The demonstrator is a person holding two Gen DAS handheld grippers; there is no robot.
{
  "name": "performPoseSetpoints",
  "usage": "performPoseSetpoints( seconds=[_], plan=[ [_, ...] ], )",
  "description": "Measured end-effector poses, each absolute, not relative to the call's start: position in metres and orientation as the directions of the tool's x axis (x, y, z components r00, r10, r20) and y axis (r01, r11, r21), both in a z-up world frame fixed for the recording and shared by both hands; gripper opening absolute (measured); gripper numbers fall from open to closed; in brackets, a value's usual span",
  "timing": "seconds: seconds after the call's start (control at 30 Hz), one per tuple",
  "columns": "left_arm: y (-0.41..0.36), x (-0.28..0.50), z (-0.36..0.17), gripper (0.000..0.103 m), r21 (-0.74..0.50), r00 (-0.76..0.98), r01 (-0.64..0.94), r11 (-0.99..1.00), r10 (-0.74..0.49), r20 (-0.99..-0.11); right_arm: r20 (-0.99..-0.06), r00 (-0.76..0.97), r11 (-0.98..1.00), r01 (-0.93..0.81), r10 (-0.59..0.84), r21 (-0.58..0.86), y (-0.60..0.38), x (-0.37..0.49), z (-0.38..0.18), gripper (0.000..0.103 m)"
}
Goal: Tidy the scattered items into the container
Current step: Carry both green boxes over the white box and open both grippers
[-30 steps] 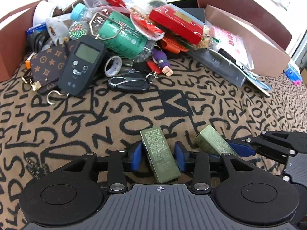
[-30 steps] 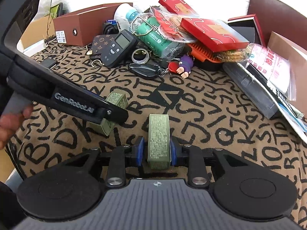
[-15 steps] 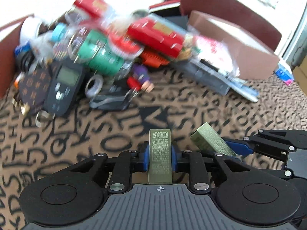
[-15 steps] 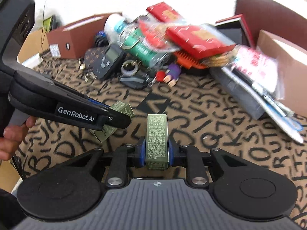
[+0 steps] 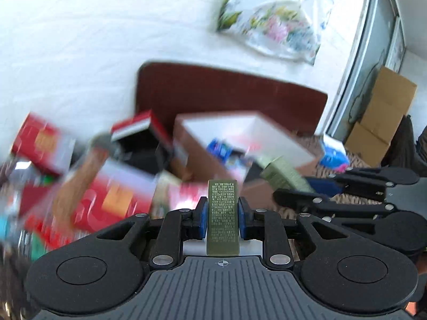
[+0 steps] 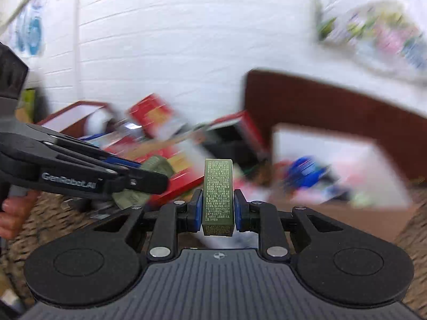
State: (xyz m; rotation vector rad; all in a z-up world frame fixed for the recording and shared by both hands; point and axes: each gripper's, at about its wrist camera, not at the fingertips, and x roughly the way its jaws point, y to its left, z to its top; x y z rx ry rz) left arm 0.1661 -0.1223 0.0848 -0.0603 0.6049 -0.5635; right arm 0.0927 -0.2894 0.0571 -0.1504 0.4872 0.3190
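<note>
Mid-carry. My left gripper (image 5: 222, 214) pinches one green box (image 5: 222, 216); my right gripper (image 6: 216, 209) pinches a second green box (image 6: 217, 194). Both are in the air, short of the open container (image 6: 325, 138) ahead-right. Next: get both over its rim, then release.

left tongs (image 5: 222, 214): black linkage showing, blue pads gleaming, silver screws | right tongs (image 6: 215, 209): matching, ribbed grey housing

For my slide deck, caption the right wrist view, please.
Right tool grips a green box, open carton ahead.
</note>
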Motion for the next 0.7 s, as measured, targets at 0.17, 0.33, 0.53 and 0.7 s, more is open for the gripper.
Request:
performPoseSetpoints(
  seconds=[0.17, 0.33, 0.53, 0.7],
  plan=[
    [-0.167, 0.226, 0.104, 0.021, -0.286, 0.639, 0.474, 0.833, -0.549, -0.539, -0.461, 0.877, 0.969, -0.215, 0.138, -0.12, -0.329, 0.134, 0.088, 0.026],
    [-0.214, 0.285, 0.096, 0.021, -0.299, 0.616, 0.467, 0.832, -0.549, -0.566, -0.472, 0.881, 0.986, -0.107, 0.034, -0.127, -0.365, 0.187, 0.092, 0.026],
    [-0.256, 0.34, 0.047, 0.021, -0.329, 0.529, 0.437, 0.837, -0.535, -0.659, -0.568, 0.819, 0.989, -0.008, -0.079, -0.149, -0.399, 0.256, 0.048, 0.026],
    [-0.283, 0.365, 0.012, 0.021, -0.312, 0.476, 0.446, 0.839, -0.517, -0.712, -0.68, 0.729, 0.997, 0.033, -0.074, -0.073, -0.431, 0.292, -0.003, 0.026]
  ],
)
